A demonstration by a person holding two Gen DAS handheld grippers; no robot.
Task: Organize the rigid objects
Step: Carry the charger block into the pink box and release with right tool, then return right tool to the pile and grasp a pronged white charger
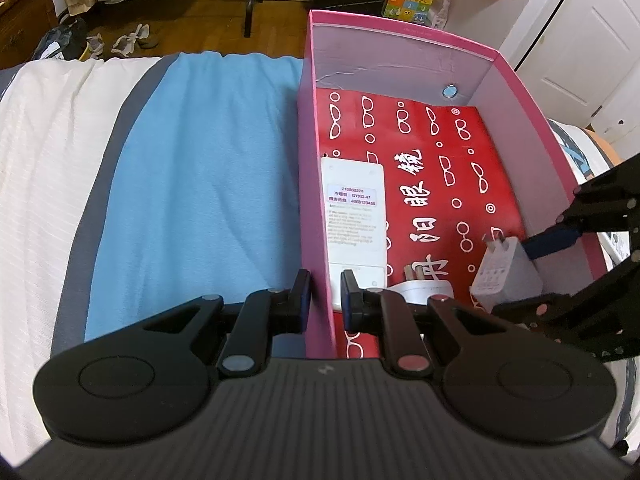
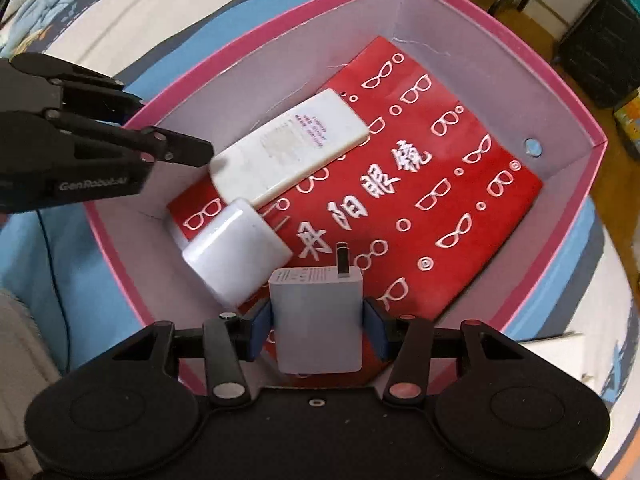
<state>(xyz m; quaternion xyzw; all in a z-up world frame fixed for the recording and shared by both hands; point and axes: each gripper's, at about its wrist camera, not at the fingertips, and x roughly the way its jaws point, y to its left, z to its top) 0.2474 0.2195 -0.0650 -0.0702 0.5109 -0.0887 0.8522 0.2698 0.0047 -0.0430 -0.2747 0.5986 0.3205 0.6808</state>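
A pink box (image 1: 532, 96) (image 2: 280, 8) stands on the bed, lined with red glasses-print paper (image 1: 432, 168) (image 2: 420, 200). Inside lie a white remote (image 1: 354, 216) (image 2: 288, 144), face down, and a white plug adapter (image 1: 420, 290) (image 2: 236, 252). My right gripper (image 2: 318, 322) (image 1: 560, 236) is shut on a second white charger (image 2: 318, 320) (image 1: 506, 272) and holds it low inside the box's near corner. My left gripper (image 1: 325, 300) (image 2: 172, 148) straddles the box's left wall, jaws a little apart around it; whether the pads press the wall is unclear.
The box rests on a blue towel (image 1: 208, 184) over a white bedspread (image 1: 44, 160). A round magnet (image 1: 451, 91) sits on the box's far wall. Bags, shoes and a wooden floor lie beyond the bed; a white door (image 1: 592, 32) stands at the right.
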